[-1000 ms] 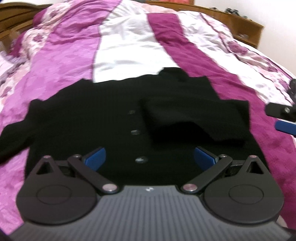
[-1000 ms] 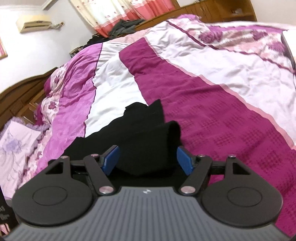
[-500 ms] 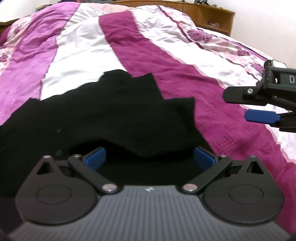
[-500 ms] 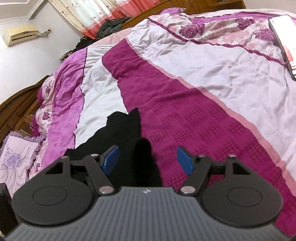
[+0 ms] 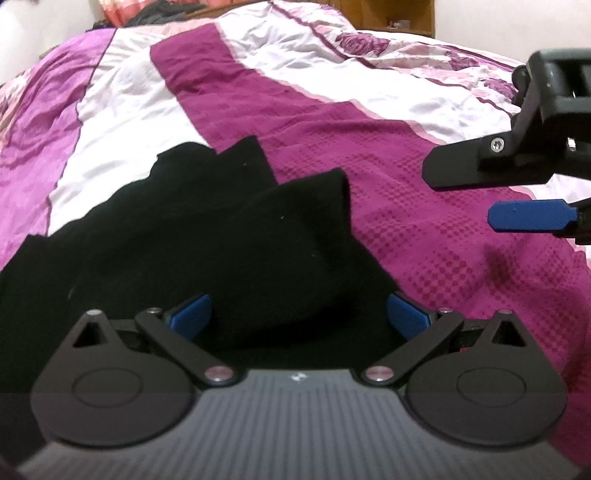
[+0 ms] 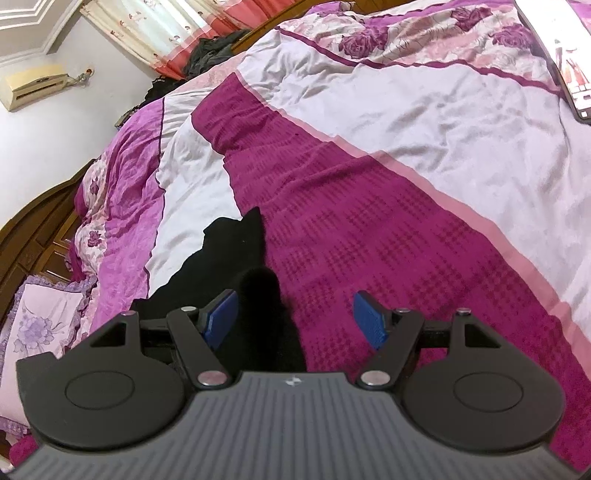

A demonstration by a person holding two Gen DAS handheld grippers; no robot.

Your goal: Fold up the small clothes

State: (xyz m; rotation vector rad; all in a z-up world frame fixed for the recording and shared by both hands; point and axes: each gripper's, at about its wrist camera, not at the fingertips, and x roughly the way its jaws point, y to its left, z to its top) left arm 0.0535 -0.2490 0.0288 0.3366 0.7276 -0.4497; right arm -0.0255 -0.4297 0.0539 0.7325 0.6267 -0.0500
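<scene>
A black knit cardigan (image 5: 177,236) lies flat on the striped bedspread (image 5: 369,192), one sleeve (image 5: 310,218) folded over its body. My left gripper (image 5: 300,315) hovers just above the garment's right part, open, with the cloth under the gap and neither pad pressing it. My right gripper (image 5: 465,195) comes in from the right edge of the left wrist view, over bare magenta quilt, open. In the right wrist view the right gripper (image 6: 295,319) stands open; the sleeve end (image 6: 262,295) sits by its left pad and the cardigan (image 6: 229,247) spreads away to the left.
A flat phone-like slab (image 6: 569,62) lies on the quilt at the far right. A wooden headboard (image 6: 37,229) and a lilac pillow (image 6: 44,325) are on the left. Dark clothes (image 6: 214,48) are heaped beyond the bed under pink curtains. A wooden cabinet (image 5: 399,14) stands behind.
The left gripper has swung right across the cardigan; its buttons have left the view and the right gripper looms larger. The right gripper drifted right, off the cloth. Both jaws kept their width.
</scene>
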